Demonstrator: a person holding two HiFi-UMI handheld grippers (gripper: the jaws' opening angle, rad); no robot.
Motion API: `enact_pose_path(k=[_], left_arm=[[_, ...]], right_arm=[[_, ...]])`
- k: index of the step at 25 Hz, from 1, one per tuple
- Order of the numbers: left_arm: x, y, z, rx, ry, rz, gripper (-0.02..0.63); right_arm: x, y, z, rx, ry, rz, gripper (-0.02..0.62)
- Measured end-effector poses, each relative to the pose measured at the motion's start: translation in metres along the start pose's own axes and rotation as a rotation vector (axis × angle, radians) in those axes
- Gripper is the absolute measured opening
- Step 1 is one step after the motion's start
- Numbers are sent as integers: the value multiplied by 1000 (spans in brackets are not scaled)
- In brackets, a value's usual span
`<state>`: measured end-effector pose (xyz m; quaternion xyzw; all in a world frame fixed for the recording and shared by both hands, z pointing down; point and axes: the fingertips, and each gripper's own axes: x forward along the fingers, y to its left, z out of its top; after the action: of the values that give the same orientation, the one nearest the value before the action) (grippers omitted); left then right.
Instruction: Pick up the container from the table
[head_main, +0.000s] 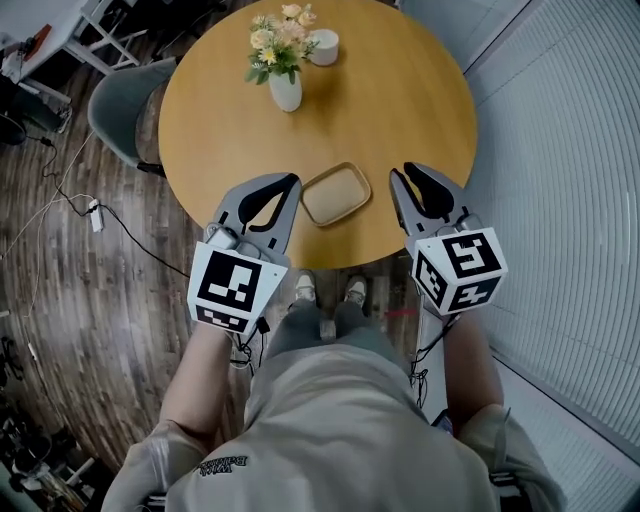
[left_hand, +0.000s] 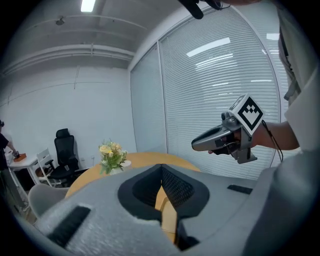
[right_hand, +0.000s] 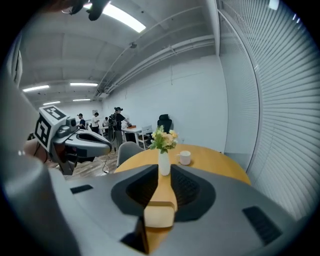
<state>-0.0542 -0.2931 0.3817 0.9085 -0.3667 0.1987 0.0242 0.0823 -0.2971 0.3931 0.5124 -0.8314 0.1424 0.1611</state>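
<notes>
Bench (head_main: 400, 100), round and wooden, spans the far field. Left gripper (head_main: 293, 180) is over its near edge, jaws clenched tip to tip on nothing. Right gripper (head_main: 400, 171) is alongside to the right, jaws parted by a narrow slit and empty. Container (head_main: 336, 193) lies on the bench between them, its long axis running near-left to far-right, and the left tips are judged marginally nearer. Gripper height above the bench cannot be read. Each gripper view shows only a sliver of the container.

Smooth wooden table (head_main: 400, 110), matt tan container (head_main: 336, 193), glossy vase (head_main: 286, 92)
</notes>
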Motion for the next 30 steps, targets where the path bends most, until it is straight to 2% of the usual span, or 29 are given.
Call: enact_pose_path(k=[4,15,23,30], left_arm=[[19,3,-25,-29,42,-15,20],[59,5,-107,-120,180,-51,20],[80,-12,-158,-201,260,-86,20],[89,-13,-191,-224,323,-99,20]], right_arm=[[29,-11,-36,28,76,-3,78],[94,-28,-143,89,299,7,80],[115,-43,-201,124,402,-7,80],[132,-45,-244,155,494,3,80]])
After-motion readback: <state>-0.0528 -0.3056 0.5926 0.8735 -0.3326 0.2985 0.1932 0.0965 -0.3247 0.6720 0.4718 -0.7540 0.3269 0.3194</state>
